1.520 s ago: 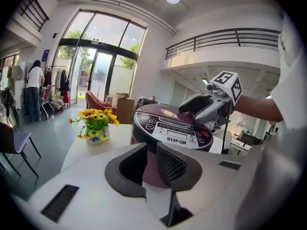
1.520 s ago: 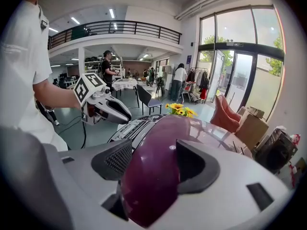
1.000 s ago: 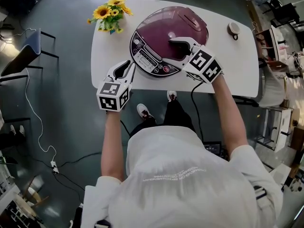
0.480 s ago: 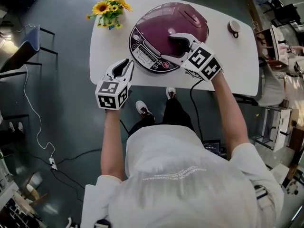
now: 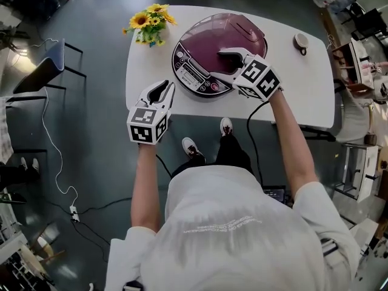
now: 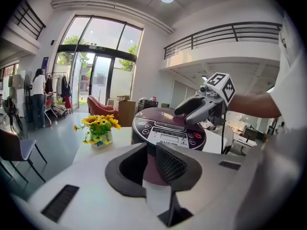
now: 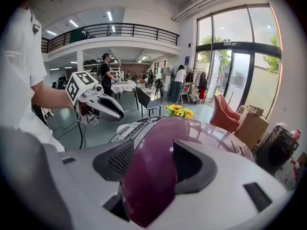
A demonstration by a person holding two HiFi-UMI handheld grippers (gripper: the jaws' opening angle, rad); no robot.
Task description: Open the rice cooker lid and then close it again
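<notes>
A purple rice cooker (image 5: 209, 47) stands on the white table (image 5: 303, 83) with its lid (image 5: 236, 32) down and its control panel (image 5: 193, 74) facing me. My right gripper (image 5: 227, 58) lies over the lid's front. Its jaws are open and have just been closing a little. In the right gripper view the domed lid (image 7: 158, 147) shows between them with no pad pressing on it. My left gripper (image 5: 162, 88) hovers at the table's front edge, left of the cooker (image 6: 168, 128), with a narrow empty gap between its jaws.
A small vase of sunflowers (image 5: 150, 23) stands at the table's far left corner. A small round cup (image 5: 301, 40) sits at the far right. A black cord (image 5: 251, 138) hangs off the front edge. A chair (image 5: 48, 65) stands left of the table.
The head view has shifted slightly. Both grippers keep their places relative to the cooker, and the lid stays down.
</notes>
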